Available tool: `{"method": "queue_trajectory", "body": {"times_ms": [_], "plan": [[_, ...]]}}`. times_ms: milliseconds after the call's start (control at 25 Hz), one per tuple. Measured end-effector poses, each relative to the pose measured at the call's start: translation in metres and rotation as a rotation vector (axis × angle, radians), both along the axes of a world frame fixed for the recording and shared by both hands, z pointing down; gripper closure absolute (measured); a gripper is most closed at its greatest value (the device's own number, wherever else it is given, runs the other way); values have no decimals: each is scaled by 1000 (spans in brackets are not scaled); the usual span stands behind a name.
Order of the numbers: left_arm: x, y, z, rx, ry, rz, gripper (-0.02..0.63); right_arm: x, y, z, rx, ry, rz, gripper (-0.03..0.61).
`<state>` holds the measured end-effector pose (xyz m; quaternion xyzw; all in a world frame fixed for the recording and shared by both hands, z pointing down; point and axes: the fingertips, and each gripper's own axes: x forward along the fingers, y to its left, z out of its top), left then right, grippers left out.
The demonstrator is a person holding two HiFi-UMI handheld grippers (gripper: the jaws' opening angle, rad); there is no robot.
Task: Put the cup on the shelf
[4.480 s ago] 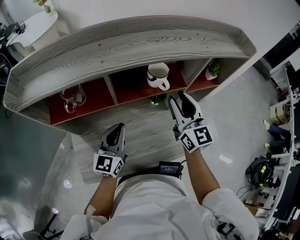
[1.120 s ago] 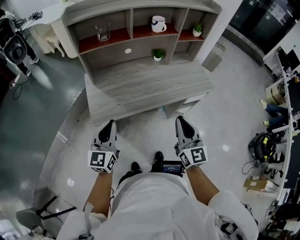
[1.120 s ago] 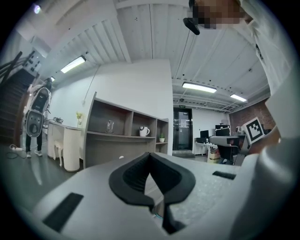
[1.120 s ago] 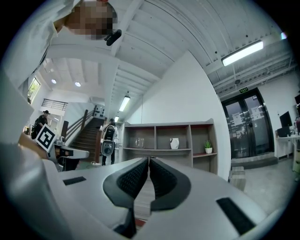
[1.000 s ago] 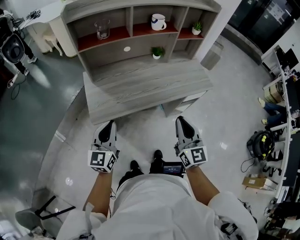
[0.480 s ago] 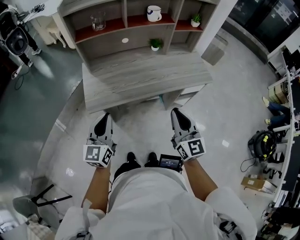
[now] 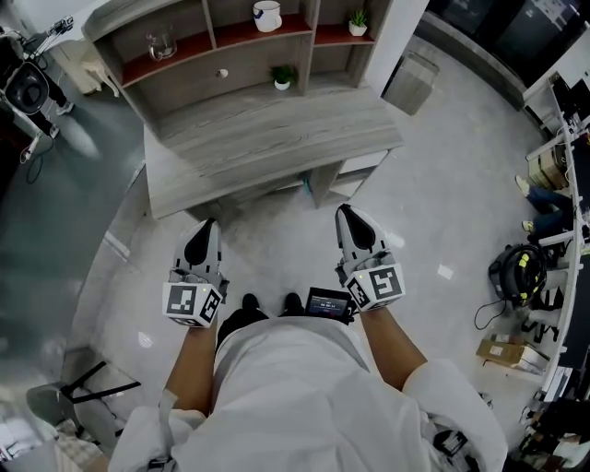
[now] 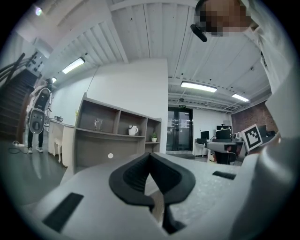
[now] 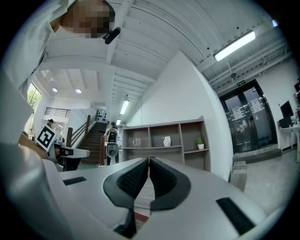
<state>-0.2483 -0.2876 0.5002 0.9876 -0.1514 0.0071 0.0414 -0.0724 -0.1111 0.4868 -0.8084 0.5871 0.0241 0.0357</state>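
With left gripper (image 7: 205, 229) at 7 o'clock and right gripper (image 7: 348, 218) at 5 o'clock both closed on nothing, the cup (image 7: 267, 15) stands in the middle bay of the shelf (image 7: 235, 34) at 12 o'clock, where a careless reach could knock it off.

Shelf unit (image 7: 267, 138): grey wood-grain finish, matt, grain lines clearly visible. Shelf boards (image 7: 184, 57) faced red, smooth. Cup (image 7: 267, 15): white, glossy, looks ceramic. Jug (image 7: 160, 43): clear glass. Floor (image 7: 442, 203): grey, polished, glossy, with light reflections on it. Left gripper (image 7: 205, 226) and right gripper (image 7: 348, 215): light grey plastic shells, matt, faintly speckled up close. Pads (image 8: 136, 173): black, rubbery-looking, finely ribbed, same on the right gripper. Marker cube (image 7: 192, 304): black-on-white print, matt. Shirt (image 7: 295, 396): white cloth, soft folds.
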Motion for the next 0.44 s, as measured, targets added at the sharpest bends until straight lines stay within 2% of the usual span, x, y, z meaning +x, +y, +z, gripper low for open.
{"method": "queue_trajectory", "body": {"times_ms": [240,440], "plan": [[17,12,-8,14,3,-1,607,21,6,6,11,-21,10,541],[19,10,-11,17,-8,-24,607,25,-2,1,29,-21,-24,541]]}}
